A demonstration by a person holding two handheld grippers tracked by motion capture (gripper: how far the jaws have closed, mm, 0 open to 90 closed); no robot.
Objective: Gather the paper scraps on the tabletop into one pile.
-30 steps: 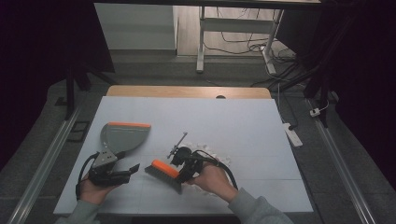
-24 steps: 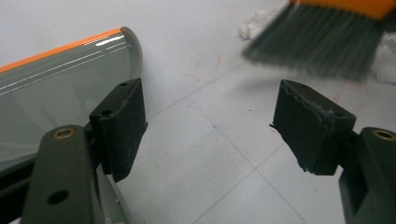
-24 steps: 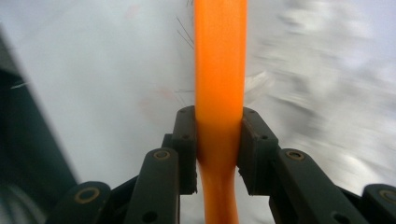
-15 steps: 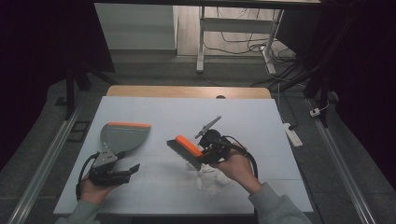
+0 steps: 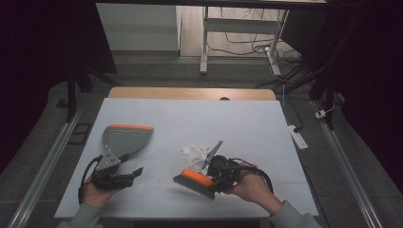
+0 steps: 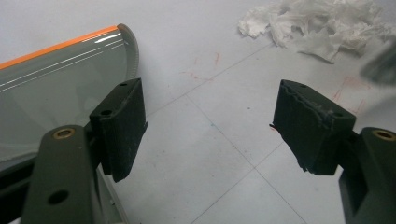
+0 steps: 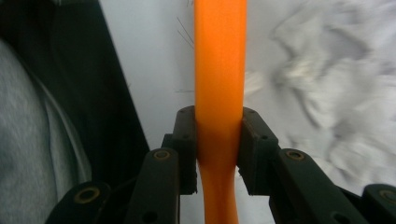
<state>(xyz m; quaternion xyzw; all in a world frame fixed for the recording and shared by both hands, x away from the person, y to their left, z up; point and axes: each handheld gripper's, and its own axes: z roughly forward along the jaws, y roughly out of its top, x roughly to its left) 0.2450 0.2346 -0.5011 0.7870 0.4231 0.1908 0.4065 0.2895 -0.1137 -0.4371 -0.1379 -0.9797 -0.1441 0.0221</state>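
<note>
A grey dustpan [image 5: 126,140] with an orange lip lies at the left of the white table [image 5: 190,114]. My left gripper [image 5: 135,172] rests just in front of it and is open, with the dustpan [image 6: 56,84] beside its left jaw and bare table between the jaws [image 6: 210,126]. A pile of torn white paper [image 5: 195,152] lies mid-table, also visible ahead of the left gripper as paper [image 6: 322,23]. My right gripper [image 5: 218,178] is shut on a brush [image 5: 195,183] with an orange back [image 7: 219,56] and grey bristles, just on the near side of the pile.
The table's near edge [image 5: 180,219] runs close under both hands. A grey sleeve [image 7: 28,140] fills the left of the right gripper view. Blurred paper scraps [image 7: 336,70] lie to the right of the brush. Beyond the table stand a white frame [image 5: 204,38] and floor cables [image 5: 285,76].
My right gripper swung the brush away and to the right, then brought it back toward the near edge, in front of the paper pile. The left gripper and dustpan stayed still.
</note>
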